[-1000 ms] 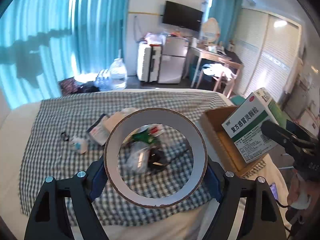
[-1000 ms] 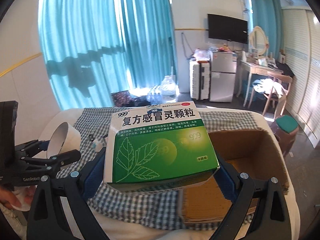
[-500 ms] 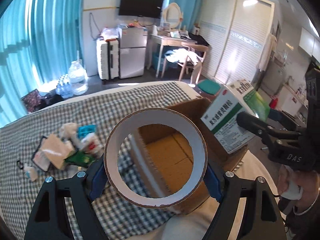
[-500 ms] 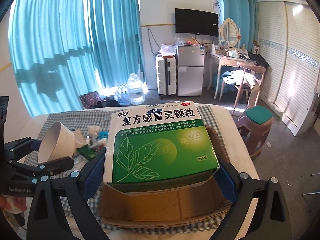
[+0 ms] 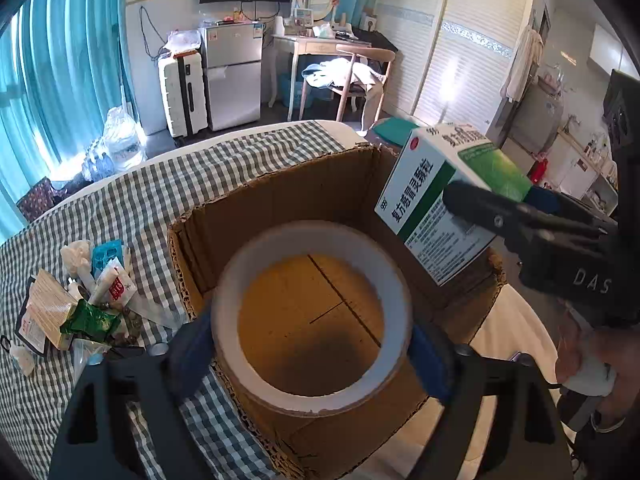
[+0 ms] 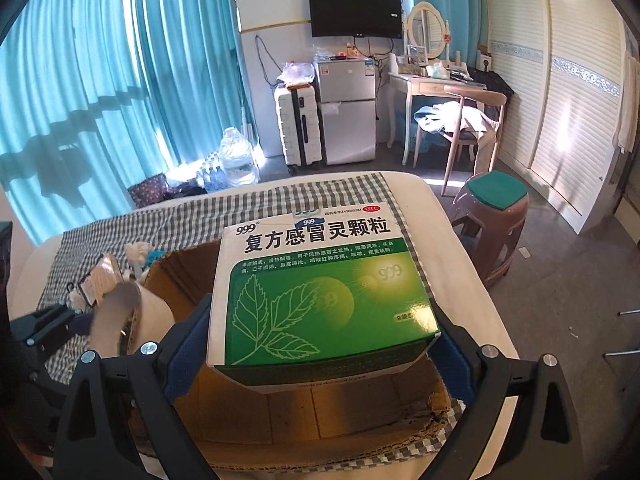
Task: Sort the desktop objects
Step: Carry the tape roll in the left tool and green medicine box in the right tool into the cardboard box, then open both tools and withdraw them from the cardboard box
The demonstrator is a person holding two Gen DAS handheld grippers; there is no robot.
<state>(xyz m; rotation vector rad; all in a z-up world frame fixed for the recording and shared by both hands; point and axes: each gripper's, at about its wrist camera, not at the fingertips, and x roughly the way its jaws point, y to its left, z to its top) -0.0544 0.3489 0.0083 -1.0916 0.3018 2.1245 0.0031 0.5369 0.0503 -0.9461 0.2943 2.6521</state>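
Checked cloth (image 5: 248,168) (corrugated cardboard box (image 5: 224,220))

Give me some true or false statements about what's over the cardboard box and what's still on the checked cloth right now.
1. The tape roll is above the open cardboard box. True.
2. The left hand-held gripper is clamping hard on the roll. False: its jaws are opening, with the roll between them and a gap showing on each side.
3. The right hand-held gripper holds a green and white medicine box. True.
4. The medicine box already lies on the floor of the cardboard box. False: it is held above it.
5. A pile of small items lies on the checked cloth beside the cardboard box. True.
6. The cardboard box is full. False: its visible floor is bare.
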